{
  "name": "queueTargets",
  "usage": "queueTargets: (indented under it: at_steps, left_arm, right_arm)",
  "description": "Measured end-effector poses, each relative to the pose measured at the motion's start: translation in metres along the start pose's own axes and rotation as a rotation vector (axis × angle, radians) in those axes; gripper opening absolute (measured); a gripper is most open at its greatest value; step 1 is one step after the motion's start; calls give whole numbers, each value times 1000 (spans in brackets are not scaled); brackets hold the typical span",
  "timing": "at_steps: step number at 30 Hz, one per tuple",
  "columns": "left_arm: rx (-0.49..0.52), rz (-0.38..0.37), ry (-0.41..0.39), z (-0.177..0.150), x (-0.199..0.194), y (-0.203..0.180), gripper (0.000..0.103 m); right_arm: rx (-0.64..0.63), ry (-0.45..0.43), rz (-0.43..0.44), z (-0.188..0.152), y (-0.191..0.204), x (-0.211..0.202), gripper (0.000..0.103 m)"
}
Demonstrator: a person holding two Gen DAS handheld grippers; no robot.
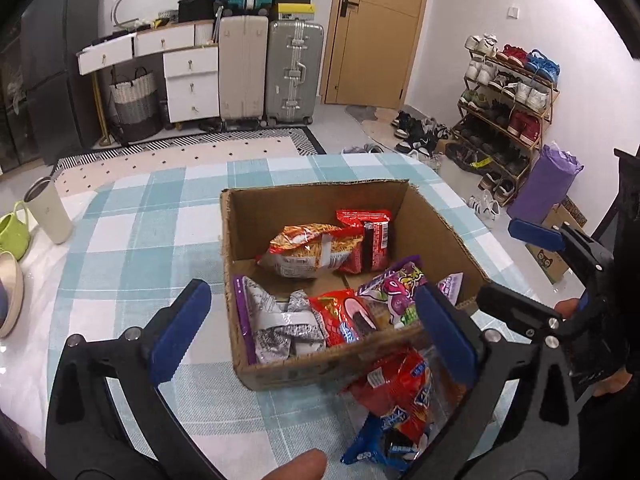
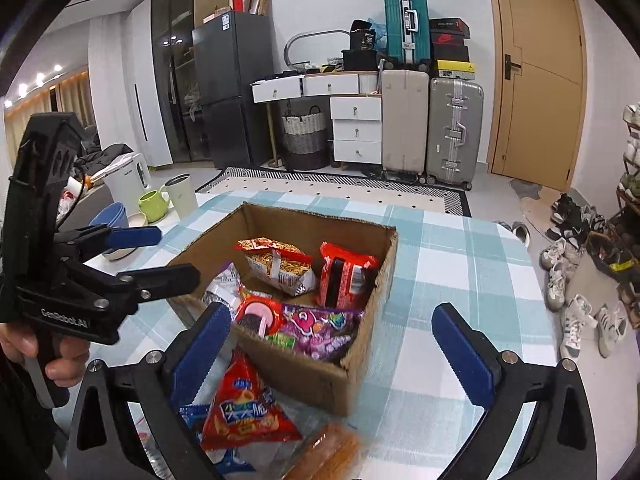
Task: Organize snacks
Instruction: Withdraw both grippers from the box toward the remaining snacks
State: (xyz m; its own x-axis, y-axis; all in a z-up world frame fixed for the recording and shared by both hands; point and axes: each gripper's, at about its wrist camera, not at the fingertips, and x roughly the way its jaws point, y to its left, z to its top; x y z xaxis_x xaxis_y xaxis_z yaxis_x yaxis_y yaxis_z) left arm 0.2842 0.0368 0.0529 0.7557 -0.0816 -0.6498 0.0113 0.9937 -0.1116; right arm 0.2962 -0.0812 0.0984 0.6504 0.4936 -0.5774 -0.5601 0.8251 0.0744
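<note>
An open cardboard box (image 1: pixel 312 204) (image 2: pixel 376 284) stands on the checked tablecloth. In it lie an orange noodle-snack packet (image 1: pixel 304 252), a red packet (image 1: pixel 368 240), a silver and purple packet (image 1: pixel 280 320), a red biscuit packet (image 1: pixel 344 320) and a purple candy packet (image 1: pixel 400 288). In front of the box lies a clear bag with a red chips packet (image 2: pixel 244 412) (image 1: pixel 400 392) and a blue biscuit packet (image 1: pixel 376 448). My left gripper (image 1: pixel 312 336) (image 2: pixel 176 254) stands open over the box's near edge, holding nothing. My right gripper (image 2: pixel 332 354) (image 1: pixel 504 264) is open and holds nothing too, its left pad beside the bag.
A white tumbler (image 1: pixel 48 216), a green mug (image 1: pixel 12 232) and bowls (image 2: pixel 116 220) stand at the table's left side, a white kettle (image 2: pixel 128 180) behind them. Beyond the table's far edge are a rug, suitcases (image 1: pixel 272 72), drawers and a shoe rack (image 1: pixel 508 108).
</note>
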Motion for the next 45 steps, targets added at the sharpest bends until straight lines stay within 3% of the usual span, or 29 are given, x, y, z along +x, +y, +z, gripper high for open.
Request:
queueTargets:
  at_steps: [17, 39, 45]
  left_arm:
    - [-42, 25, 0, -70, -75, -7, 102]
    - [-49, 55, 40, -142, -91, -12, 102]
    - [-49, 45, 41, -150, -94, -12, 102]
  right_arm:
    - [70, 42, 4, -54, 3, -48, 102]
    - [28, 72, -2, -110, 21, -56, 103]
    - [73, 101, 65, -115, 16, -48, 103]
